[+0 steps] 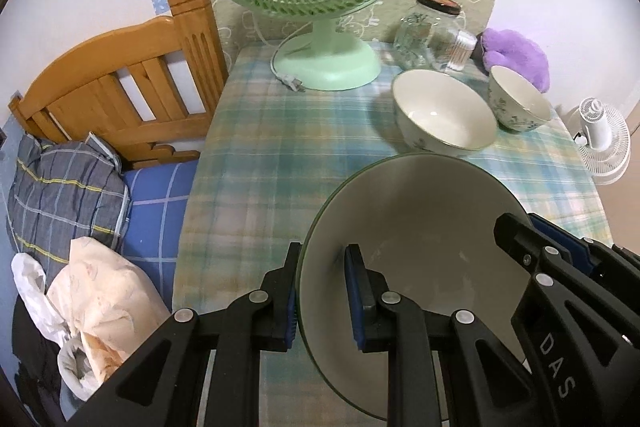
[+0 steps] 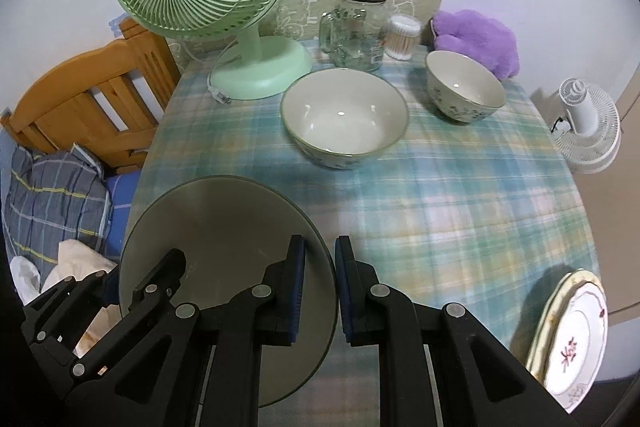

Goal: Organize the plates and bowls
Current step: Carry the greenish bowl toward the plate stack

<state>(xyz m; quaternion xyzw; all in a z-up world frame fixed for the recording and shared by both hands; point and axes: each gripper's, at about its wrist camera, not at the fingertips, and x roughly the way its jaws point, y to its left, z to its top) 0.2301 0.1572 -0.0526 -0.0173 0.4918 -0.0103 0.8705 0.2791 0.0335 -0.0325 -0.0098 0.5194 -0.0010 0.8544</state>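
A wide shallow cream plate with a dark green rim (image 1: 420, 227) (image 2: 224, 227) hangs tilted over the near part of the plaid-covered table (image 2: 460, 207), held from both sides. My left gripper (image 1: 324, 259) is shut on its left rim, and its black fingers (image 2: 172, 263) show in the right wrist view. My right gripper (image 2: 320, 247) is shut on the opposite rim, seen from the left wrist as a black finger (image 1: 516, 227). A large flowered bowl (image 1: 444, 115) (image 2: 344, 115) and a smaller one (image 1: 520, 99) (image 2: 464, 91) stand upright farther back. A stack of flowered plates (image 2: 572, 339) lies at the near right edge.
At the back of the table stand a green desk fan (image 1: 320, 63) (image 2: 256, 75), a glass jar (image 2: 356, 35), a cotton swab tub (image 2: 404, 35) and a purple plush (image 2: 480, 39). A wooden bed headboard (image 1: 120, 95) with bedding lies left. A white fan (image 2: 588, 123) stands right.
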